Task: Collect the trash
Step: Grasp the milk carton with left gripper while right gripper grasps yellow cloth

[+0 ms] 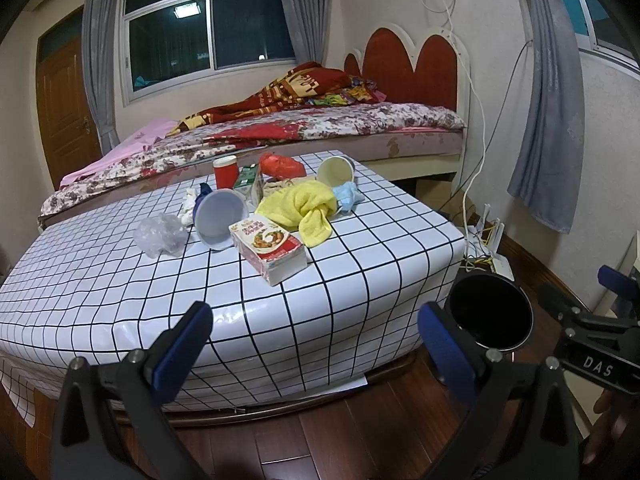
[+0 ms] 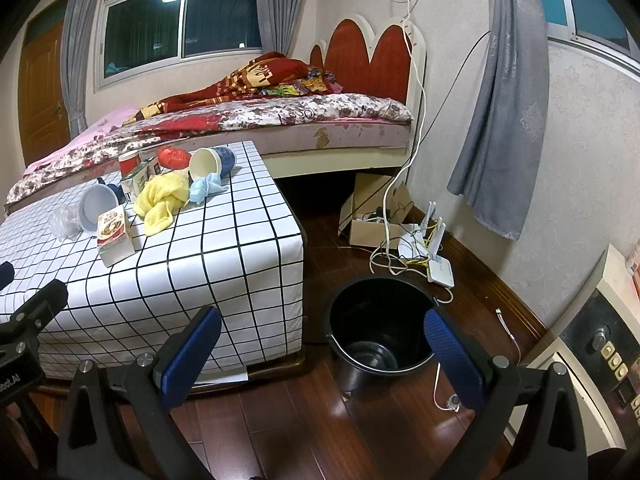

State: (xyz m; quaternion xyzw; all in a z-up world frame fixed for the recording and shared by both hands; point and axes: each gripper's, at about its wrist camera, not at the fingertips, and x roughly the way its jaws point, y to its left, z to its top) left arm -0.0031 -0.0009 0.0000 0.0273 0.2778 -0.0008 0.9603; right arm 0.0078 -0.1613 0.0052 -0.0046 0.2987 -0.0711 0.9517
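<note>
Blue-padded, my left gripper gapes wide and empty at the table's near edge. Ahead lies a red-and-white printed cardboard box, long axis slanting away leftward, nearest of the litter, with a crumpled clear plastic bag to its left.

From the right wrist, my right gripper also gapes empty, over the black plastic bucket on the floor.

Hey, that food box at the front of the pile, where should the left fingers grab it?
Grip the food box across its two long side faces, coming from above and the near side. It lies flat, picture face up, nearest the table edge, with the yellow cloth just behind, so the front approach looks clearest.
</note>
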